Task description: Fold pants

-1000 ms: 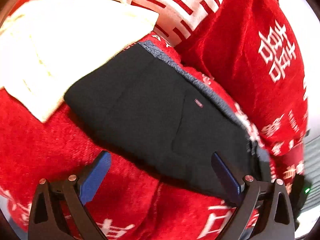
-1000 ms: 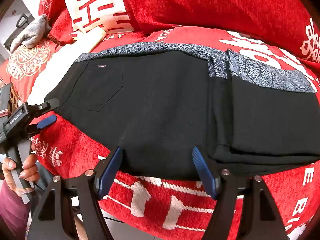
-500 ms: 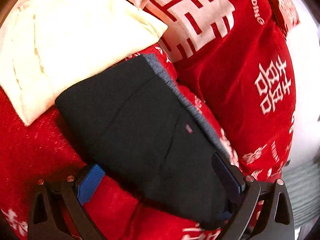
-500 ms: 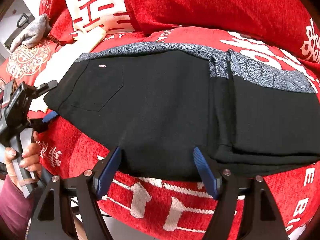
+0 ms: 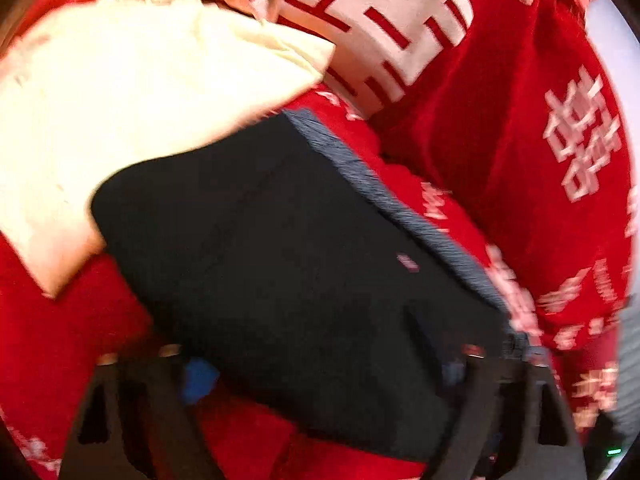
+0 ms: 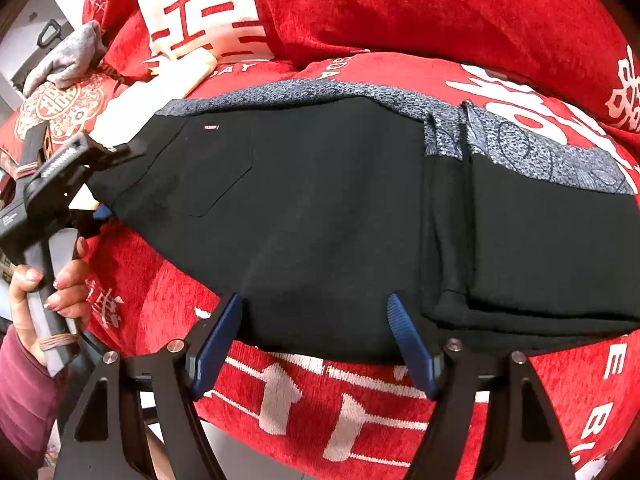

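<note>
While the black pants are lying folded across the red sofa cushion, their grey patterned waistband is facing the backrest. The left gripper is straddling their end by the pocket, jaws spread wide, upper finger on top. The right gripper is hovering open at the near edge. A cream cloth is lying just beside.

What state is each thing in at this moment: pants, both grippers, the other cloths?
Pants: flat on the red cover, one end already folded over.
Left gripper: open, jaws straddling the pants' end.
Right gripper: open, at the pants' near edge.
Cream cloth: lying partly under the pants.
Grey cloth: crumpled, apart.
</note>
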`<state>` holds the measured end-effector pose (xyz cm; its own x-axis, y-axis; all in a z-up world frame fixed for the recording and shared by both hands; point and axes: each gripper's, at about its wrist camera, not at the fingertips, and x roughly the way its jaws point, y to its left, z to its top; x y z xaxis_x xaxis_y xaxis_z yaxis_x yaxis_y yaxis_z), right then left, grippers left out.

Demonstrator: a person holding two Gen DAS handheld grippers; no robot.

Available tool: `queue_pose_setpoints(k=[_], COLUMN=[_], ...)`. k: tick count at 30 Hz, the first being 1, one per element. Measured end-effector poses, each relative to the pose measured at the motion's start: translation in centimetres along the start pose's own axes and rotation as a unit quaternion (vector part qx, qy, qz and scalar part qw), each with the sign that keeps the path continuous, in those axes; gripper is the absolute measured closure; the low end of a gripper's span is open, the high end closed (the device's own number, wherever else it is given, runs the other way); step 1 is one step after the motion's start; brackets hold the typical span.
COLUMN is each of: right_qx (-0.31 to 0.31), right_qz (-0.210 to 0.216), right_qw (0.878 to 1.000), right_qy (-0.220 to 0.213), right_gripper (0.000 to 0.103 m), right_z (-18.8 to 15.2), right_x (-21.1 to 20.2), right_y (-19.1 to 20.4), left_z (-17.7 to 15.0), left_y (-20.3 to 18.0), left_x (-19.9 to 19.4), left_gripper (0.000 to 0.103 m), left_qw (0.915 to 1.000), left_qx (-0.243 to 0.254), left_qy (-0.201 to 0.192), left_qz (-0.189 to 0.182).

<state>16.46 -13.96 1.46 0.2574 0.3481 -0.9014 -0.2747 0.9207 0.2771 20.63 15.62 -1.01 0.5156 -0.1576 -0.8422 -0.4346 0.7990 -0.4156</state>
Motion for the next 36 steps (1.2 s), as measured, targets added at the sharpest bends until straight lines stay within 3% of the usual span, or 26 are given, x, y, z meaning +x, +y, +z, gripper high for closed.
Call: queue_pose_setpoints(k=[3, 6, 11, 14, 19, 24, 26, 31, 33, 34, 35, 36], right_qx=[-0.004, -0.011, -0.022, -0.05, -0.133, -0.17, -0.18, -0.229, -0.229, -0.225, -0.214, -0.198], right_qz=[0.009, 0.02, 0.064, 0.1, 0.142, 0.167, 0.166, 0.1, 0.086, 0.077, 0.079, 0.093], right_qw=[1.0, 1.0, 0.998, 0.993, 0.976, 0.957, 0.949, 0.928, 0.925, 0.925, 0.928, 0.932], right_qy=[-0.01, -0.013, 0.009, 0.04, 0.1, 0.168, 0.2, 0.277, 0.292, 0.295, 0.295, 0.288], right_gripper=[0.025, 0.025, 0.025, 0.025, 0.025, 0.025, 0.025, 0.025, 0.035, 0.06, 0.079, 0.084], right_z=[0.9, 2.3, 7.1, 10.9, 17.5, 20.4, 20.3, 18.6, 18.2, 18.2, 18.4, 18.7], right_x=[-1.1, -1.8, -1.6, -0.7, 2.4, 6.2, 8.1, 13.1, 14.2, 14.5, 14.6, 14.2], right_y=[0.2, 0.6, 2.4, 5.2, 13.5, 20.7, 23.0, 26.9, 26.9, 26.6, 26.1, 25.5], left_z=[-0.5, -1.5, -3.4, -3.9, -4.5, -5.5, -5.9, -6.2, -6.2, -6.1, -6.1, -6.1], left_y=[-0.6, -1.6, -4.2, -4.4, -5.0, -5.4, -5.5, -5.6, -5.4, -5.2, -5.0, -5.0], left_x=[-0.1, -0.3, -0.3, -0.2, -0.2, 0.2, 0.2, 0.1, 0.0, 0.1, 0.1, -0.1], left_gripper=[0.058, 0.058, 0.058, 0.058, 0.058, 0.058, 0.058, 0.058, 0.058, 0.058, 0.058, 0.058], left_qw=[0.9969, 0.9889, 0.9614, 0.952, 0.938, 0.9235, 0.919, 0.9164, 0.9183, 0.9213, 0.9238, 0.9238], left_qx=[0.048, 0.103, 0.193, 0.22, 0.258, 0.291, 0.301, 0.308, 0.305, 0.301, 0.296, 0.297], left_qy=[-0.018, -0.046, -0.093, -0.102, -0.111, -0.128, -0.133, -0.14, -0.138, -0.132, -0.13, -0.132], left_qz=[0.06, 0.097, 0.173, 0.187, 0.202, 0.214, 0.217, 0.214, 0.211, 0.208, 0.204, 0.203])
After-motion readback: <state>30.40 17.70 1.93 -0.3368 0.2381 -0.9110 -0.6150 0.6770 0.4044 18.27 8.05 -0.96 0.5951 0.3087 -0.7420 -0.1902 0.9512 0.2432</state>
